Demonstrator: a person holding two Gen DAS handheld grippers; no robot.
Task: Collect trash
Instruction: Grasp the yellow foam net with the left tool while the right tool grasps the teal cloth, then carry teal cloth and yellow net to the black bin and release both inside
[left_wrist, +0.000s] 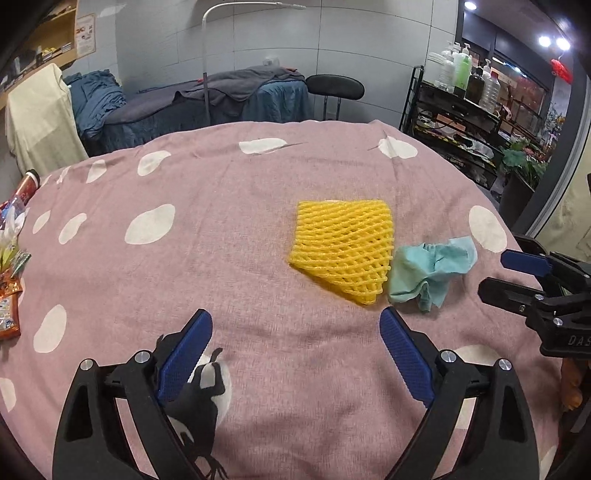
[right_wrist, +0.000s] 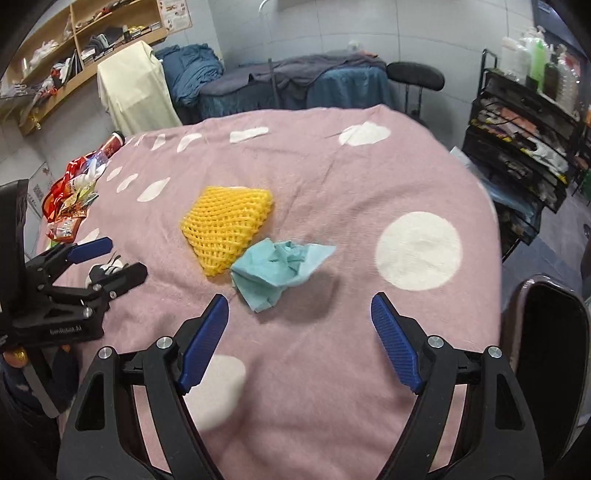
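Crumpled teal tissue (right_wrist: 279, 271) is lying soft and featherlight beside the yellow foam net (right_wrist: 227, 232); the right gripper (right_wrist: 299, 314), fingers spread, is hovering over its bunched middle, the best hold.

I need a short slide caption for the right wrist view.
Open right gripper hovers near crumpled teal tissue beside yellow foam net on pink dotted cloth.

Massage salon: treatment bed (left_wrist: 236, 99), lotion bottles (left_wrist: 461, 70)

Pink white-spotted cloth (left_wrist: 258, 229), black stool (left_wrist: 334, 88), bottle-topped black rack (right_wrist: 517, 122), wooden wall shelf (right_wrist: 85, 40).
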